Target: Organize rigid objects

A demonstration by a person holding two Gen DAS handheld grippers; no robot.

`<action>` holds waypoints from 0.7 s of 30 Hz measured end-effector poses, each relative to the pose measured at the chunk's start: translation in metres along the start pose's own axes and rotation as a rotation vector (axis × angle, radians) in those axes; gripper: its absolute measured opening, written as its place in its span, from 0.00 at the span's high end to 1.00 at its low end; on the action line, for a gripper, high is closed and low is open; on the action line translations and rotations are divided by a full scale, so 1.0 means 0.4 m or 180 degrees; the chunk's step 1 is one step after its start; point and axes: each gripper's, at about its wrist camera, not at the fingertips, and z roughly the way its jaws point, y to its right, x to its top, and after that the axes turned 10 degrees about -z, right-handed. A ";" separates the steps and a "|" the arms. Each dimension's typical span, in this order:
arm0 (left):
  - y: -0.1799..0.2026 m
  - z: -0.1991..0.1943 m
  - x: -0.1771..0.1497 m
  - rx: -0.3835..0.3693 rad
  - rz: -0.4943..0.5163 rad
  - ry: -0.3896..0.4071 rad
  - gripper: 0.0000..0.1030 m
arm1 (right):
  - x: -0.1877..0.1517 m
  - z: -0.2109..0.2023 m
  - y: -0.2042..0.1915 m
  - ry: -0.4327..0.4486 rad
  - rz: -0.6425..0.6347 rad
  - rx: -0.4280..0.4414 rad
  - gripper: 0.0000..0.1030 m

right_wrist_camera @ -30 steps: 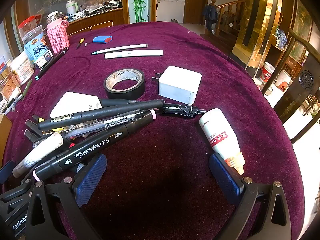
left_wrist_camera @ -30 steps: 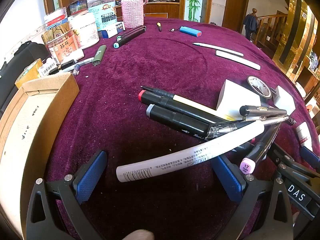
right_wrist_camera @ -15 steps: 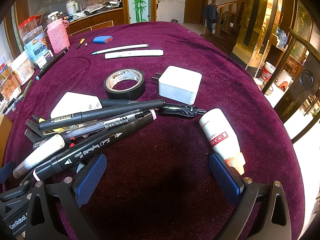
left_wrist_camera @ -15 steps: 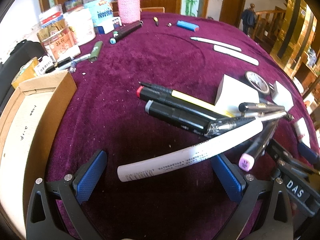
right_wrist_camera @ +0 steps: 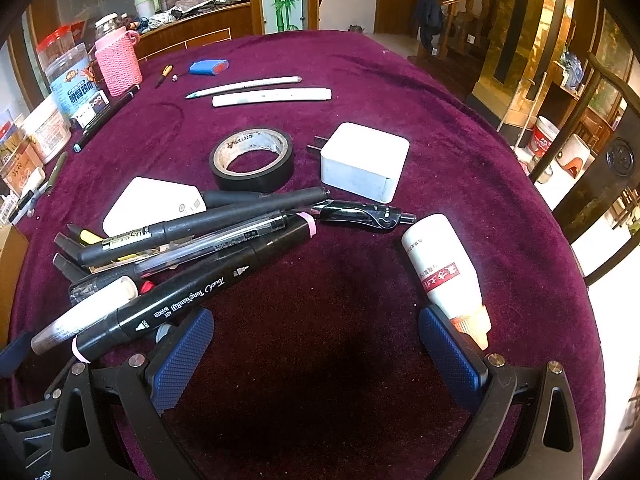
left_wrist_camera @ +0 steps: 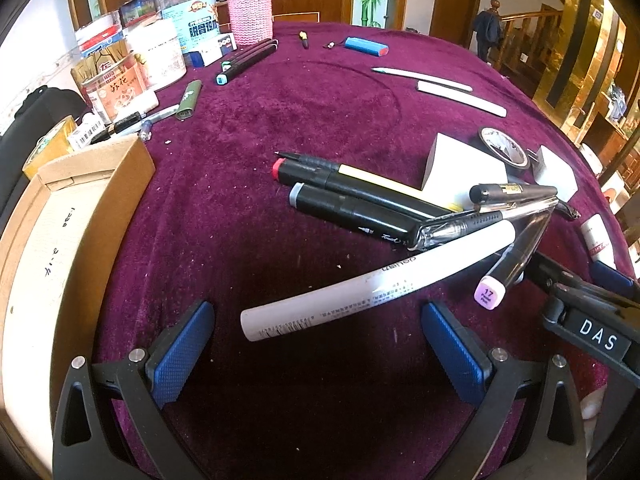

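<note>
Left gripper jaws spread wide, empty, straddling the near end of the white marker; contact unclear. Right gripper also wide open, empty. Marker pile lies on purple cloth, white bottle beside right finger.

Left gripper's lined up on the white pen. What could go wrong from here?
1. The white pen has its far end tucked into the marker pile; pulling it may scatter the pile.
2. The right gripper sits open close beside the left gripper; they could collide.
</note>
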 end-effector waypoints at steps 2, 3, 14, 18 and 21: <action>0.001 0.000 0.001 0.0018 -0.0017 0.0002 0.00 | 0.000 -0.001 -0.004 0.0001 0.0003 -0.0028 0.01; 0.002 -0.001 0.001 0.0030 -0.0023 0.0004 0.00 | 0.000 -0.001 -0.004 0.0002 0.0006 -0.0040 0.01; -0.028 -0.055 -0.004 -0.0352 -0.0234 0.0054 0.08 | -0.014 -0.026 0.013 0.0140 0.0060 0.0082 0.02; -0.074 -0.228 -0.010 -0.0686 -0.0097 0.0759 0.08 | -0.039 -0.141 0.042 0.0783 0.0168 -0.0025 0.02; -0.113 -0.322 -0.020 -0.0763 0.0065 0.1280 0.00 | -0.085 -0.286 0.060 0.1862 0.0232 -0.0140 0.01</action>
